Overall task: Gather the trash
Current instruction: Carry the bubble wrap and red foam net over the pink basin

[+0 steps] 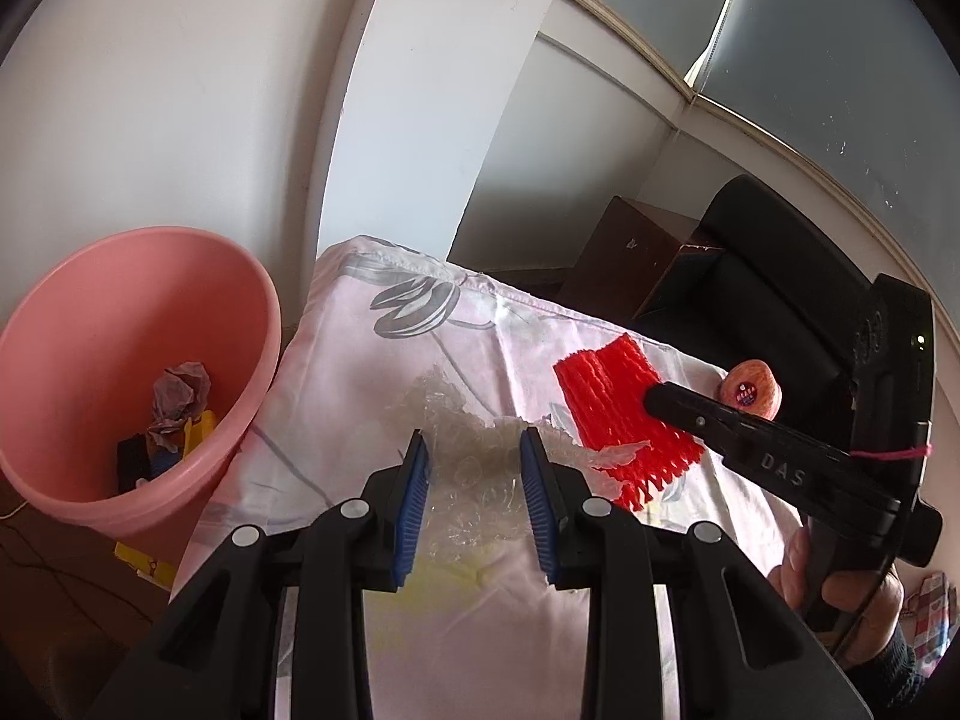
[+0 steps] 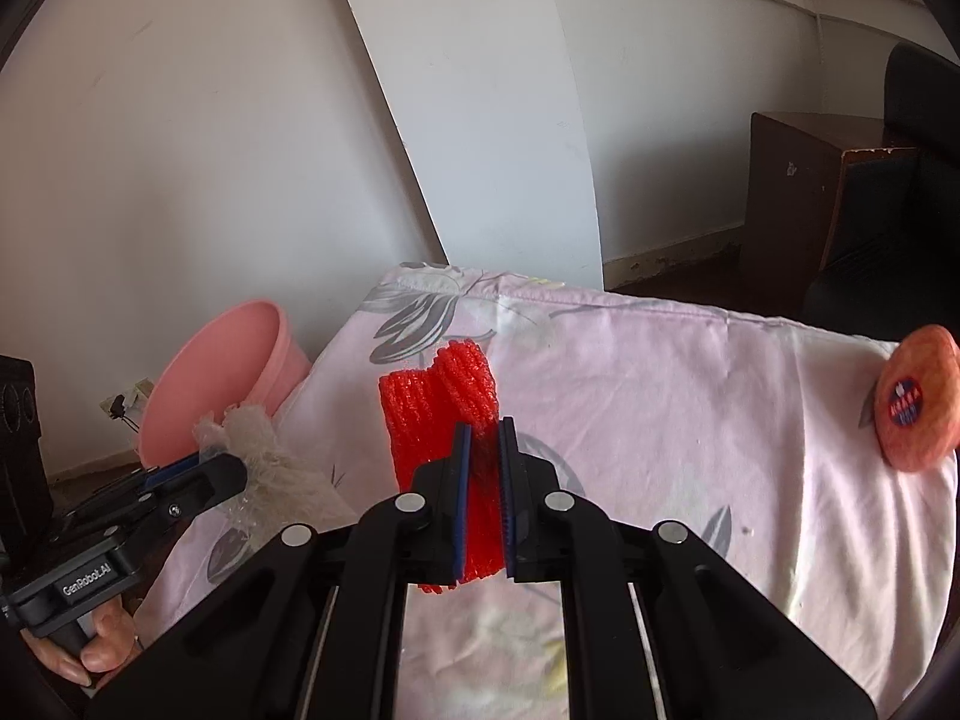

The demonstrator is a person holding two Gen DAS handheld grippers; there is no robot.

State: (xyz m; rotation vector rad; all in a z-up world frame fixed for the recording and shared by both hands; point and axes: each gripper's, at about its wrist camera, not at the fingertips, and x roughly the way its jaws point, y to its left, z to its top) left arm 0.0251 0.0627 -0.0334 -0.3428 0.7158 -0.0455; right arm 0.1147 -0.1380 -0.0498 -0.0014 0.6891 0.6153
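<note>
At centre of the left wrist view, the left gripper (image 1: 474,474) has its blue-padded fingers (image 1: 413,501) set well apart on either side of a crumpled clear plastic wrapper (image 1: 462,420). Whether the pads press the wrapper cannot be told; the spread appears to be the stance for closing on bulky, yielding material. The wrapper lies on a counter draped in a floral cloth (image 1: 360,360).

The right gripper (image 2: 482,468) has its fingers drawn nearly together on a red foam fruit net (image 2: 444,402), pinching its near end; the far end stands up above the cloth, which suggests it is being lifted clear.

One pink bucket (image 1: 120,360) stands at the left of the frame, just beside the counter's edge, presumably as the receptacle. It already contains crumpled paper (image 1: 180,399) and some yellow and dark scraps.

Count on the cloth: one wrapper, one foam net, one orange round item with a blue label (image 2: 915,399) at the right edge, well apart from both grippers and untouched.
</note>
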